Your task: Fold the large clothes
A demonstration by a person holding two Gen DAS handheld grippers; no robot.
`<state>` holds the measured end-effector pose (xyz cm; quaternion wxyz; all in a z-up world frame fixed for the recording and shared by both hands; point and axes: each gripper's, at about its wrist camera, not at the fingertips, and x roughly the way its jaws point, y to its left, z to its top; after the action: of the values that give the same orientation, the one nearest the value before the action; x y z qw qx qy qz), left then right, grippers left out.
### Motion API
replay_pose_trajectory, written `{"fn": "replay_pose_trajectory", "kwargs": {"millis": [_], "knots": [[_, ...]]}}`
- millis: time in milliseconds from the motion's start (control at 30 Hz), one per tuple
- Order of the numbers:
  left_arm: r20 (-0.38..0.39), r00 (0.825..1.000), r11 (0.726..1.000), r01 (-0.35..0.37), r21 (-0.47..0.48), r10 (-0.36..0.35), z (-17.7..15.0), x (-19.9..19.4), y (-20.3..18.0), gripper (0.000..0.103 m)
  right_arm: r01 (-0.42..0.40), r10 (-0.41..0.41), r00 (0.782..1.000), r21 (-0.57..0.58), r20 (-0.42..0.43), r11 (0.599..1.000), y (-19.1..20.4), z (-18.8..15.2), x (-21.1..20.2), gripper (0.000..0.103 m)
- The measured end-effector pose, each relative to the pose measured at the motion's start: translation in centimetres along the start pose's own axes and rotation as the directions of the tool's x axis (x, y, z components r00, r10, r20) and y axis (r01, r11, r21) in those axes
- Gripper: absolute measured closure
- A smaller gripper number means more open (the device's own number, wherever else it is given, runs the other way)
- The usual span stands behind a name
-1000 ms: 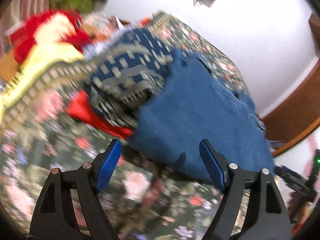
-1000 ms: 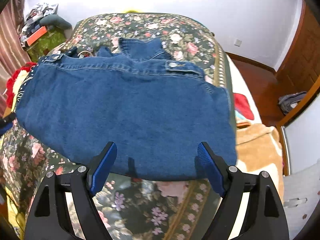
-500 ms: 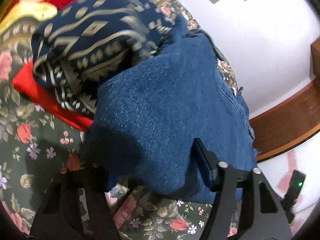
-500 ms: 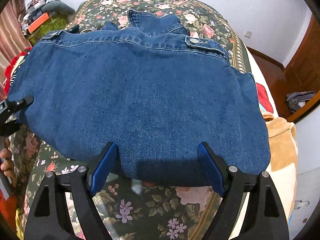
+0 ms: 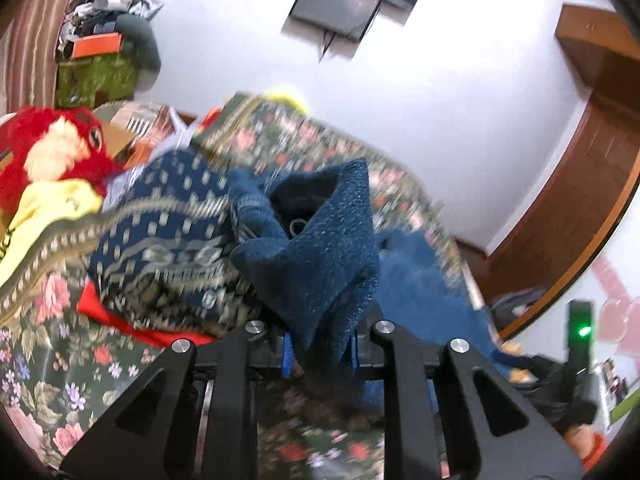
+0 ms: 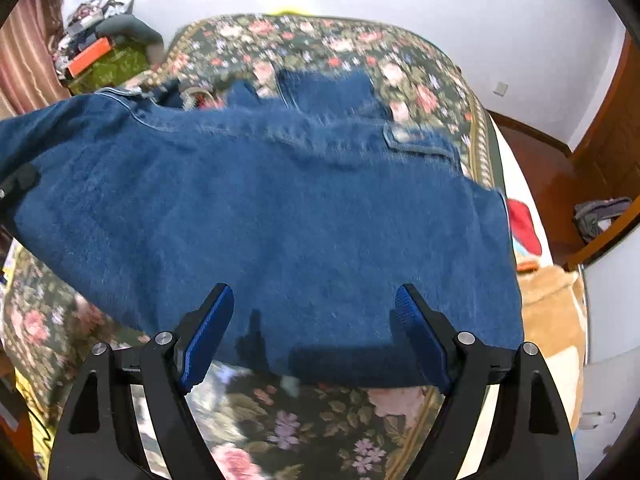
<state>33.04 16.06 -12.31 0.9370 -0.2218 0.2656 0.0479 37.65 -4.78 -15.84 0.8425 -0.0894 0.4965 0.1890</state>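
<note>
A large blue denim garment (image 6: 280, 208) lies spread across the floral bedspread (image 6: 320, 40). My left gripper (image 5: 318, 344) has its jaws closing on the garment's left corner (image 5: 320, 248). The denim is pinched between the blue pads and rises in a lifted peak. In the right wrist view that gripper's black tip (image 6: 16, 184) shows at the garment's raised left edge. My right gripper (image 6: 314, 296) hangs open just over the garment's near hem, with its pads either side of the cloth and apart from it.
A navy patterned cloth (image 5: 160, 232) over a red one lies left of the denim, beside a red plush toy (image 5: 52, 148). A tan blanket (image 6: 552, 312) lies off the bed's right side. Clutter (image 6: 104, 56) is piled by the far left corner. A wooden door (image 5: 580, 220) stands right.
The left gripper went from wide open over the bedspread to closed on the denim corner, then rose with it. The right gripper drifted slightly and stays open at the near hem.
</note>
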Motion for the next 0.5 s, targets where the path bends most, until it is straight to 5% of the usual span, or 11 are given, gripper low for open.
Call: {"fn": "replay_pose_trajectory", "kwargs": {"millis": [200,500], "knots": [[0.113,0.994,1.000,0.011,-0.016,-0.009,2.0,-2.3,-1.1,0.085,-0.081,0.076,0.996,-0.113,-0.043,0.990,4.5,0.8,2.3,0.022],[0.077,0.997,0.996,-0.036,0.082,0.030,1.5,-0.7,-3.4,0.086,-0.247,0.232,0.950,-0.049,-0.210,0.968,4.7,0.2,6.9,0.021]]}}
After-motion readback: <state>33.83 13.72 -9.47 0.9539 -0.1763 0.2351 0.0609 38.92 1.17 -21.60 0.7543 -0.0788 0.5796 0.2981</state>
